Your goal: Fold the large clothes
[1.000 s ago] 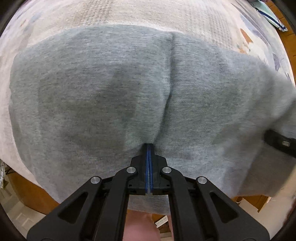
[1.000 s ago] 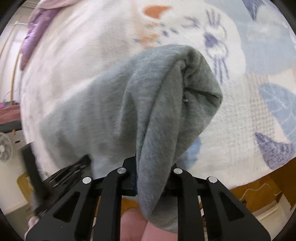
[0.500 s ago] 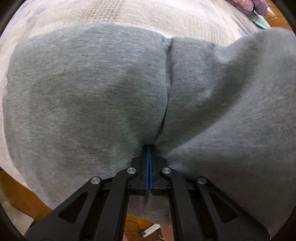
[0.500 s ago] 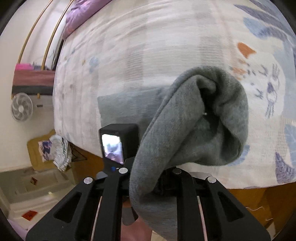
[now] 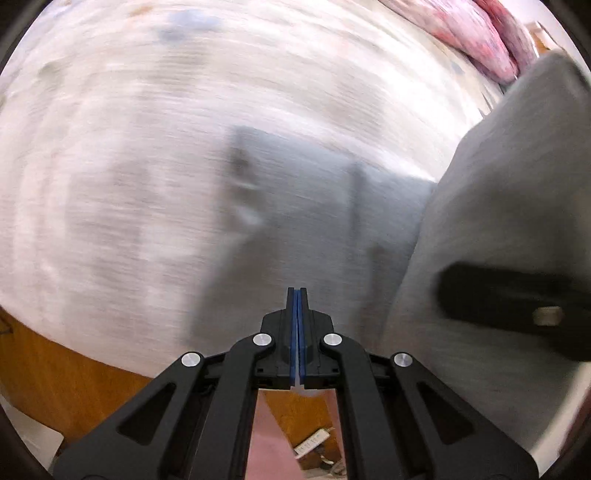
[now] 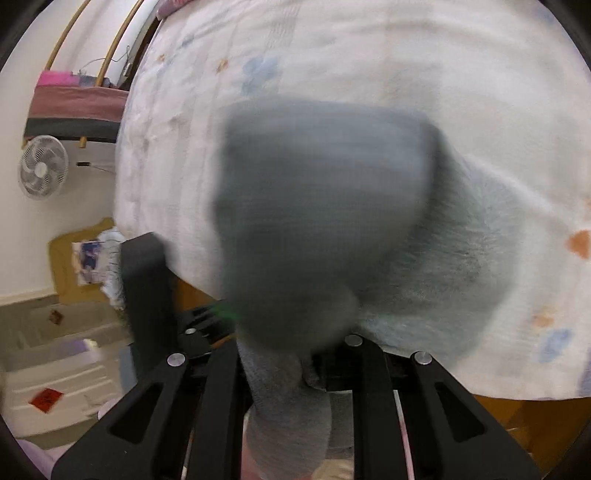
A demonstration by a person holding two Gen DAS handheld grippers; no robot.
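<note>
Left wrist view: caught the left tool (image 5: 297, 291) at 6 o'clock with its blue pads pressed flat together; could not tell through the blur whether any thin layer sat between them. Found the grey garment (image 5: 314, 206) lying flat on the pale bed cover (image 5: 129, 166) from centre out towards 3 o'clock, with one part of it raised high at 3 o'clock. Noted pink bedding (image 5: 480, 33) at 1 o'clock and the wooden bed frame (image 5: 55, 362) at 8 o'clock.

Right wrist view: showed the right tool (image 6: 295, 352) at 6 o'clock pinching a thick bunch of the grey garment, its tips hidden by cloth. Saw the cloth bulging up over the centre, blurred, and trailing down between the tool's arms. Placed the bed cover behind it from 12 to 4 o'clock, and a white fan (image 6: 43, 171) at 9 o'clock.
</note>
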